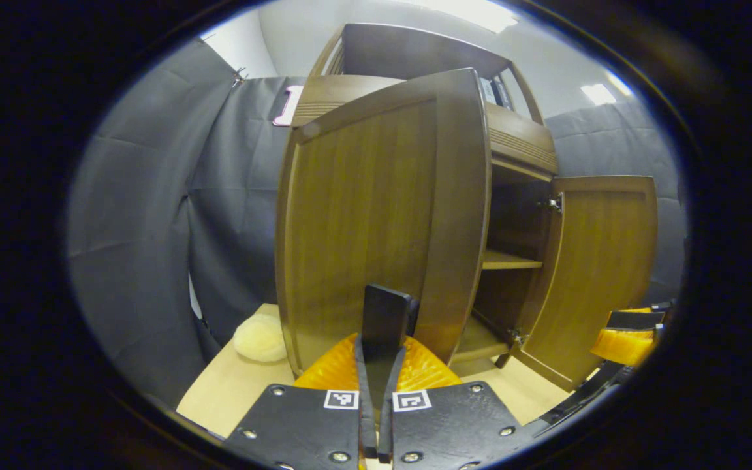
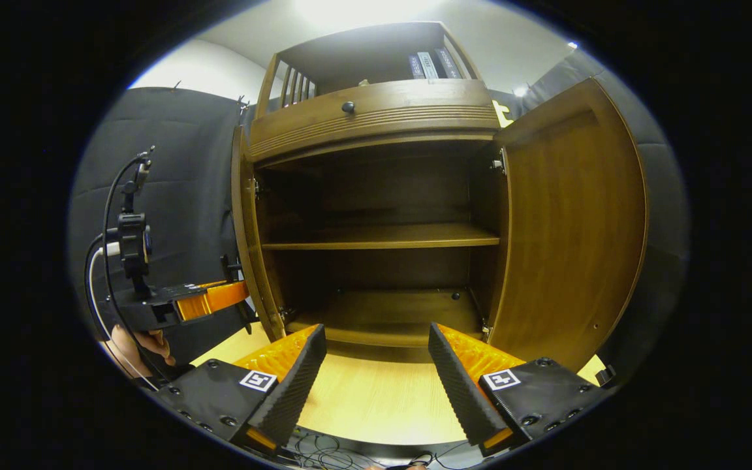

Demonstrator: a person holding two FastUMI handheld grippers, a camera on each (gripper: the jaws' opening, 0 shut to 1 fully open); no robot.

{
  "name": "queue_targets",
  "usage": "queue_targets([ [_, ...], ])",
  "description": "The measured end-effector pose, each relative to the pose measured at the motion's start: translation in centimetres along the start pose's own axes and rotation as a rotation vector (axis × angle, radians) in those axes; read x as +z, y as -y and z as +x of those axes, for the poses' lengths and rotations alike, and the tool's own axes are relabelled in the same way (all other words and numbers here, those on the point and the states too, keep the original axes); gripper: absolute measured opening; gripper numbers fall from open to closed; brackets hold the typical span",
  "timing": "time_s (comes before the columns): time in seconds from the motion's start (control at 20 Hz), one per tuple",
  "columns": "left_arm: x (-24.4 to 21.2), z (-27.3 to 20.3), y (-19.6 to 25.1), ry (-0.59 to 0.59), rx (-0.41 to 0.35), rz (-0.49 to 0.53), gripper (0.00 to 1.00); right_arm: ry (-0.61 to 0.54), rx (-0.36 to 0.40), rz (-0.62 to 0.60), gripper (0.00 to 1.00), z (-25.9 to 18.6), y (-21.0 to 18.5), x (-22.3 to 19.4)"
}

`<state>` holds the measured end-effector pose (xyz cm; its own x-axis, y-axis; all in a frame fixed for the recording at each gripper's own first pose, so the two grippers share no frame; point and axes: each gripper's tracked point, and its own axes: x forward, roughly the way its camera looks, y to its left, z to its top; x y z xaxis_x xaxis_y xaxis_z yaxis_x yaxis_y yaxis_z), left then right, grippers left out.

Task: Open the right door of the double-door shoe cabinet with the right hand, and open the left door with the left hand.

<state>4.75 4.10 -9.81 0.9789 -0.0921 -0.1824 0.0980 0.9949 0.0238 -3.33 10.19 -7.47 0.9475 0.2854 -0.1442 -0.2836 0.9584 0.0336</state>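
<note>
The brown wooden shoe cabinet (image 2: 376, 111) stands on a light table with both doors swung out. In the left gripper view the left door (image 1: 376, 209) stands close in front of me, and my left gripper (image 1: 384, 344) is shut on its black handle (image 1: 386, 310). The right door (image 1: 604, 274) stands open farther right. In the right gripper view the left door (image 2: 245, 228) shows edge-on, with the left gripper (image 2: 209, 297) at it. The right door (image 2: 572, 222) is wide open. My right gripper (image 2: 376, 369) is open and holds nothing, low in front of the cabinet.
Inside, a bare shelf (image 2: 382, 235) and the bottom board (image 2: 389, 313) hold nothing. A drawer with a round knob (image 2: 348, 106) sits above the doors, books on top. A cream fluffy object (image 1: 260, 337) lies left of the cabinet on the table (image 2: 376, 405). Cables lie at the table's near edge.
</note>
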Motion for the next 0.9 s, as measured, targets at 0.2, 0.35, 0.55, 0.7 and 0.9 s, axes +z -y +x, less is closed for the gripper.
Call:
queue_targets([
  [0.2, 0.1, -0.6, -0.9, 0.036, -0.005, -0.011, 0.04, -0.008, 0.015, -0.008, 0.95, -0.3, -0.4, -0.2],
  [0.35, 0.3, -0.9, -1.4, 0.050, -0.001, 0.005, 0.04, -0.017, 0.021, -0.016, 0.94, -0.7, -0.3, -0.5],
  [0.55, 0.3, -1.1, -2.9, 0.071, 0.043, 0.022, 0.03, -0.025, 0.026, -0.010, 0.94, -1.2, 0.0, -0.8],
  [0.7, 0.5, -1.4, -3.8, 0.081, 0.056, 0.035, 0.03, -0.025, 0.028, -0.016, 0.95, -1.8, 0.2, -0.8],
  [0.9, 0.6, -1.8, -5.6, 0.076, 0.061, 0.098, 0.02, -0.021, 0.011, -0.020, 0.94, -2.4, 1.3, -0.8],
])
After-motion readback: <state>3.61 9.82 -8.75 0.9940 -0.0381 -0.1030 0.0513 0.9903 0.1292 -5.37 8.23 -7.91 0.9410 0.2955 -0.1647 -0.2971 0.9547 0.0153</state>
